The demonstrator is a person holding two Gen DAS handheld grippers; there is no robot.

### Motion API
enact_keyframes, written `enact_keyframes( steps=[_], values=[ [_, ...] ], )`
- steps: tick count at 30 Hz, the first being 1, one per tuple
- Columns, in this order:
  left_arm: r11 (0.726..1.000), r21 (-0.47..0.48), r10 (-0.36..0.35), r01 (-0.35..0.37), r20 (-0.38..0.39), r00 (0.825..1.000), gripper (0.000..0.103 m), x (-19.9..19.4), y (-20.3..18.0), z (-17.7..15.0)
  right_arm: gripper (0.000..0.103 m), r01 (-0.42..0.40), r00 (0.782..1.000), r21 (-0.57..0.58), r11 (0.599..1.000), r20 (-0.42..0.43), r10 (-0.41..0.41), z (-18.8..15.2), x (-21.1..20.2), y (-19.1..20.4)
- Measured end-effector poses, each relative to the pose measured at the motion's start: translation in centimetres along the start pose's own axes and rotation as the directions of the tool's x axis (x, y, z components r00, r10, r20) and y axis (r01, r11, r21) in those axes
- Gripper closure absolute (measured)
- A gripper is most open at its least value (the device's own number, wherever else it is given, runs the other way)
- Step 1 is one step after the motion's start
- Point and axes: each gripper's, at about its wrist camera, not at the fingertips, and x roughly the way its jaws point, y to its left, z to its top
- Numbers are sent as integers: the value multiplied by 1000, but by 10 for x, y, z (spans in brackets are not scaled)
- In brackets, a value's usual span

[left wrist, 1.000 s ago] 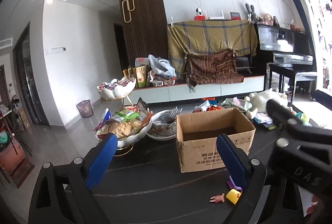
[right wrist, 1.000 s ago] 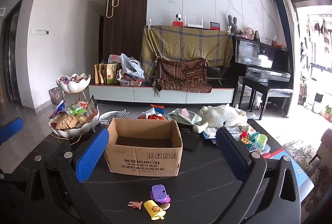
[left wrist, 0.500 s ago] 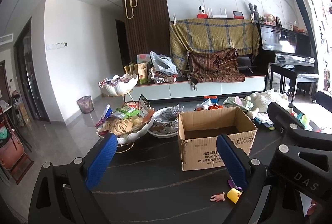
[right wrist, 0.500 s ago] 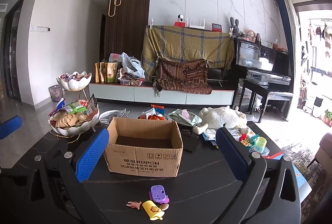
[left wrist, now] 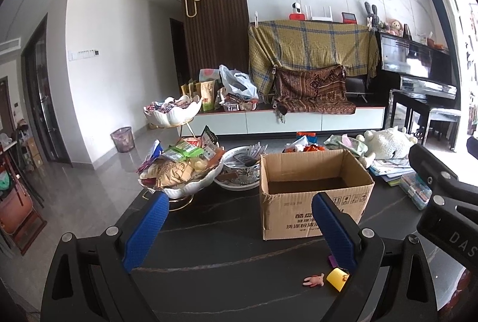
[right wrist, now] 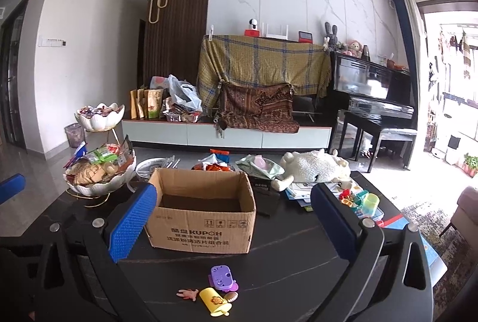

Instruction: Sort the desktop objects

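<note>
An open cardboard box (right wrist: 203, 219) stands on the dark table (right wrist: 298, 262); it also shows in the left wrist view (left wrist: 313, 193). In front of it lie small toys: a purple toy (right wrist: 221, 277), a yellow popsicle toy (right wrist: 213, 301), a pink figure (right wrist: 187, 293) and a small brown ball (right wrist: 231, 296). In the left wrist view the yellow toy (left wrist: 336, 278) and pink figure (left wrist: 313, 280) show. My right gripper (right wrist: 230, 226) is open and empty above the toys. My left gripper (left wrist: 239, 229) is open and empty, left of the toys.
A white bowl of snacks (right wrist: 100, 172) on a gold stand sits at the table's left. A patterned bowl (left wrist: 239, 169) is behind the box. A plush sheep (right wrist: 313, 166), books and a case of small toys (right wrist: 361, 202) lie at the right.
Both views have shifted slightly; the box and toys sit a little lower in frame. Nothing on the table has moved and both grippers stay open.
</note>
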Motion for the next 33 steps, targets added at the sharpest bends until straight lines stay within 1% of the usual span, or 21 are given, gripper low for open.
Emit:
enact_keyframes(
  steps=[3,9,16,23,25,28,33],
  values=[
    [1000,-2,-2,2,-3,1000,8,1,0,0,1,16,1000,-3,1000,-2,-16,-2,1,-2],
    [1000,-24,14,-14,19,1000,8,0,4,0,1,31,999,-2,1000,-8,-31,-5,2,-7],
    [998,-61,-27,30,60,998,8,-5,8,2,1,22,1000,-15,1000,-1,-22,-7,1,-4],
    [999,-34,-17,21,89,996,6,-8,0,-2,1,11,1000,-1,1000,-4,-11,-9,3,-5],
    [999,-29,-12,15,96,995,6,-9,-2,-2,1,22,1000,-5,1000,0,-22,-9,2,-4],
    [999,-39,-29,32,86,996,6,-8,0,-2,1,29,1000,0,1000,3,-29,-9,2,-5],
    [996,-62,-60,63,42,997,6,-2,-1,-4,1,28,1000,26,999,-6,-27,-12,1,-9]
  ],
)
